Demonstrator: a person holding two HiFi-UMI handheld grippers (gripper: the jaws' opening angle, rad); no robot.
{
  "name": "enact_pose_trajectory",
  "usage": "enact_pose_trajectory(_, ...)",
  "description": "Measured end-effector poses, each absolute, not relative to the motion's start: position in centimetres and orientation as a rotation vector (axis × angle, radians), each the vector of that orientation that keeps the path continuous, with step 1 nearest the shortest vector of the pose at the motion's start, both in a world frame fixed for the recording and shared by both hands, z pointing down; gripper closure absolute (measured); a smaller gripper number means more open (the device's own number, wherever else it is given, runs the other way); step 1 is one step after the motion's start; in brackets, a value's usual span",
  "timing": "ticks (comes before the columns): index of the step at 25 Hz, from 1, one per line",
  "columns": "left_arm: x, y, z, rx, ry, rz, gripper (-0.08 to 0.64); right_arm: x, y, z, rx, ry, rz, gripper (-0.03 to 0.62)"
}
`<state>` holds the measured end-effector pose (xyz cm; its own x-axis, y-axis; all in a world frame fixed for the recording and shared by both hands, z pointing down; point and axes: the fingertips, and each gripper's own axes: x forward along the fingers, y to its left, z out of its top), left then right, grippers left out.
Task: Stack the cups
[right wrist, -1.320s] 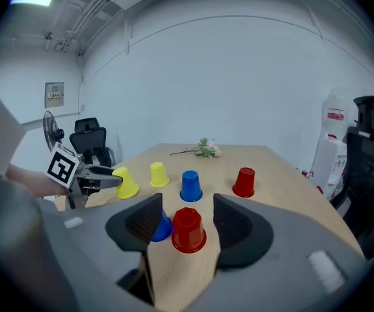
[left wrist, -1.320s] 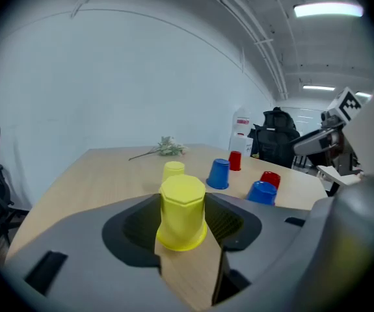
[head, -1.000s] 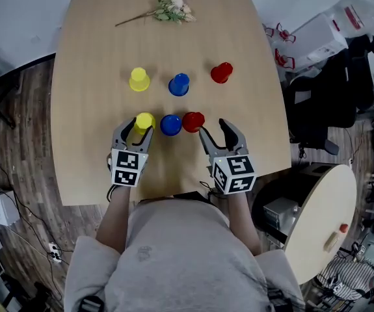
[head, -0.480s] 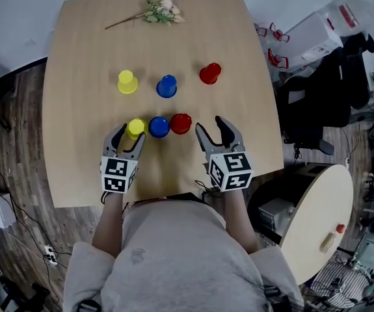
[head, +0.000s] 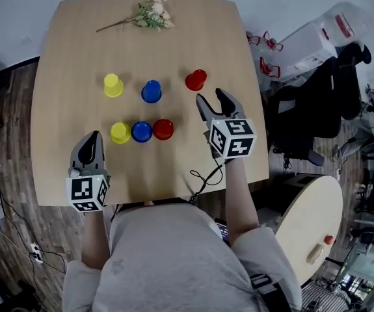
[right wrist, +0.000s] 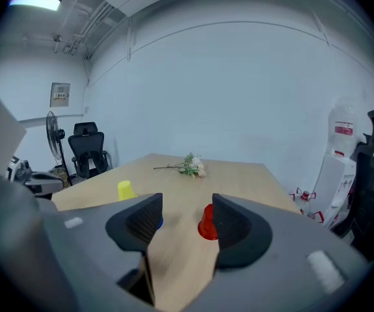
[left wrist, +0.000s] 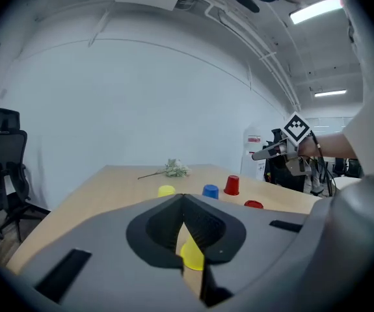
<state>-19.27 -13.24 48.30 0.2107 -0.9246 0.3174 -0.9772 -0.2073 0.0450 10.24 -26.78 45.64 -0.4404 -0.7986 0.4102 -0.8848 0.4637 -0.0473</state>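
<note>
Six cups stand upside down on the wooden table [head: 76,44]. The far row holds a yellow cup [head: 113,85], a blue cup [head: 151,91] and a red cup [head: 196,79]. The near row holds a yellow cup [head: 120,132], a blue cup [head: 142,131] and a red cup [head: 163,129], side by side. My left gripper [head: 93,140] has just closed on nothing and is shut, left of and apart from the near yellow cup [left wrist: 192,255]. My right gripper [head: 218,99] is open just short of the far red cup [right wrist: 206,223], which shows between its jaws.
A sprig of dried flowers [head: 149,15] lies at the table's far edge. A black cable [head: 203,174] trails over the front edge. Right of the table are white bags [head: 317,34], a dark chair [head: 310,109] and a round wooden top [head: 307,223].
The left gripper drew back from the near yellow cup toward the front left edge, rose and shut. The right gripper moved forward, from beside the near red cup to the far red cup.
</note>
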Motion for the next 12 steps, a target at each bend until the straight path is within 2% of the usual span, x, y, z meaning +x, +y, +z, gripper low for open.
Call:
enact_pose_trajectory(5,-19.1,-11.9,47.8,2.194,-1.861,0.326,0.551,10.7,-31.1,47.5,1.376,-2.374,0.408,0.341)
enact_pose_trajectory(12,-19.5,-10.1,47.3,2.113,-1.958,0.361,0.551,11.7,-35.1,54.6,1.357,-2.248,0.53,0.341)
